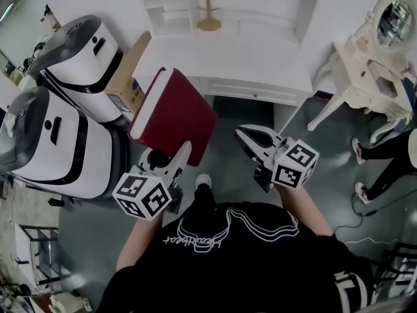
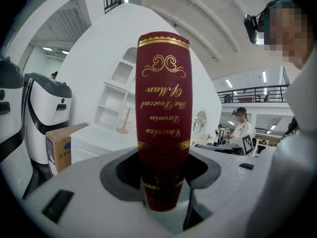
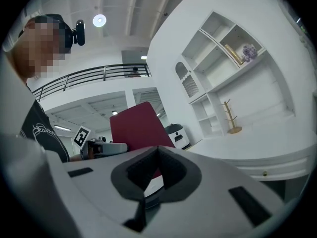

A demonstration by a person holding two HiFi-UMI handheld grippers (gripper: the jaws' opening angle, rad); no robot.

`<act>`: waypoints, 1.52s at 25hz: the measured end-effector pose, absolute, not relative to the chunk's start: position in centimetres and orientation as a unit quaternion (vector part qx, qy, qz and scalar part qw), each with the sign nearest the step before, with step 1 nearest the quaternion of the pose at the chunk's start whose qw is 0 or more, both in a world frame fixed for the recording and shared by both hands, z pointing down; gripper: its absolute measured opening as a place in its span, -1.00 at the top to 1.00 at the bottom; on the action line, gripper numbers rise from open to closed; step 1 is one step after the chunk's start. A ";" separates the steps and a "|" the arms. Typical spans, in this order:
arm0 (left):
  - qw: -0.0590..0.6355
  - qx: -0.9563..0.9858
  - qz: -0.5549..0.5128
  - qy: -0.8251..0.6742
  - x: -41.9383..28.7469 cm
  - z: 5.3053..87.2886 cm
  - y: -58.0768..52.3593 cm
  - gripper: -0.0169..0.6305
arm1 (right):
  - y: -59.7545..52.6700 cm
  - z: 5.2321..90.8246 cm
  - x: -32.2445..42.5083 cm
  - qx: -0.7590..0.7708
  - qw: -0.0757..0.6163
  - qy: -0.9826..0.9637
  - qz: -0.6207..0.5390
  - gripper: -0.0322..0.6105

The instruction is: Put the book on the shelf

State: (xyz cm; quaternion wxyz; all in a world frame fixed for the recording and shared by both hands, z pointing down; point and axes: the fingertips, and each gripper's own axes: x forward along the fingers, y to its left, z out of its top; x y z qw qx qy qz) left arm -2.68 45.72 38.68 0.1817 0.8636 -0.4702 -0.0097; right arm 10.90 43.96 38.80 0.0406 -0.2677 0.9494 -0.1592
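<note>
One red book [image 1: 172, 113] clamped in left gripper [image 1: 166, 160].

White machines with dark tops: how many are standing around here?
2. Both stand at the head view's left: the nearer machine close by the person, the farther machine behind it, beside a cardboard box. More may stand out of view.

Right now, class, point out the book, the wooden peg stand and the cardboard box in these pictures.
book [image 1: 174, 113]: head view, middle of its red cover.
wooden peg stand [image 1: 208, 23]: head view, its round base.
cardboard box [image 1: 130, 67]: head view, its brown top.
</note>
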 end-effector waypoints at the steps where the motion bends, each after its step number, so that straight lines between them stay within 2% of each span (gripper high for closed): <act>1: 0.184 0.863 -0.010 -0.470 -3.1 38.8 44.6 0.30 | 42.9 38.9 10.6 -0.269 0.041 0.949 -0.162 0.88; 20: 0.186 0.877 0.000 -0.442 -13.0 38.1 19.4 0.30 | 18.3 37.3 0.8 -0.309 0.032 0.937 -0.163 0.88; 29: 0.188 0.882 -0.005 -0.432 -14.9 38.2 14.9 0.30 | 14.8 37.1 -1.2 -0.320 0.009 0.936 -0.148 0.88; 38: 0.176 0.882 -0.010 -0.437 -14.6 37.6 10.9 0.30 | 10.7 36.8 -1.3 -0.310 0.016 0.940 -0.143 0.88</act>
